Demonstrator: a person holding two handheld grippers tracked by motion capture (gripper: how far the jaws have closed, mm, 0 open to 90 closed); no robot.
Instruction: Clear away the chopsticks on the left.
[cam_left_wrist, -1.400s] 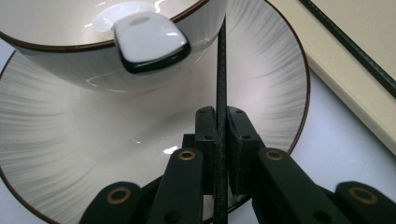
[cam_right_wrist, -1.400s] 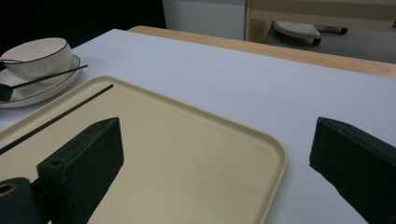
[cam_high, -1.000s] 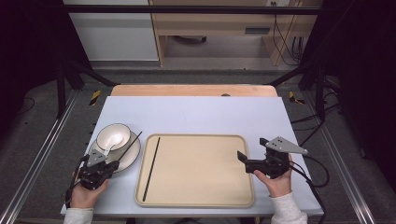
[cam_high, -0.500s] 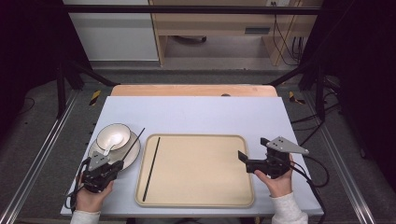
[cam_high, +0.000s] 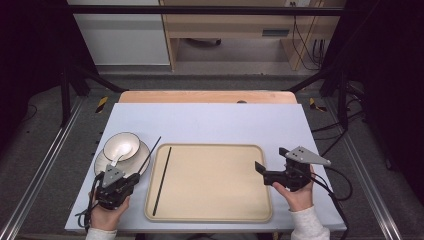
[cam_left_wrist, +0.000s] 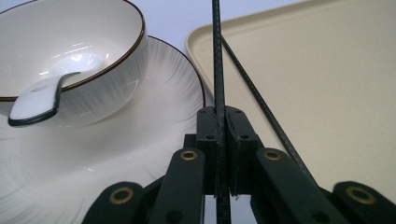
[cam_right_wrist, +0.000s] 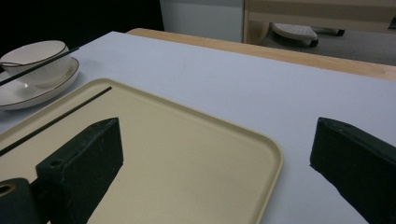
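A thin black chopstick (cam_left_wrist: 217, 70) is pinched in the left tool (cam_high: 131, 179), whose jaws are pressed together on its near end. The stick is held above the edge of the white plate (cam_high: 100, 162), and its far tip points up and away, past the white bowl (cam_high: 121, 145) that sits on that plate. A white spoon (cam_left_wrist: 44, 95) is leaned inside the bowl. A second chopstick (cam_high: 162, 181) is laid flat along the left side of the tan tray (cam_high: 215, 215), which is set in the middle of the pale surface (cam_high: 210, 120).

The right tool (cam_high: 261, 170) is held just beside the right edge of the tray. Its jaws are spread wide and nothing is held between them.

The held chopstick is likely to be very light and stiff. It is smooth and thin, so it could easily slip or swing in the grip. Because it is held at one end, the far tip may dip or turn when the hand is moved. A firm pinch is needed, and slow moves are best.

The bowl and plate look breakable, so bumps from the stick should be kept away from them. The stick on the tray is probably best taken near one end too, where the jaws can be slid under it.
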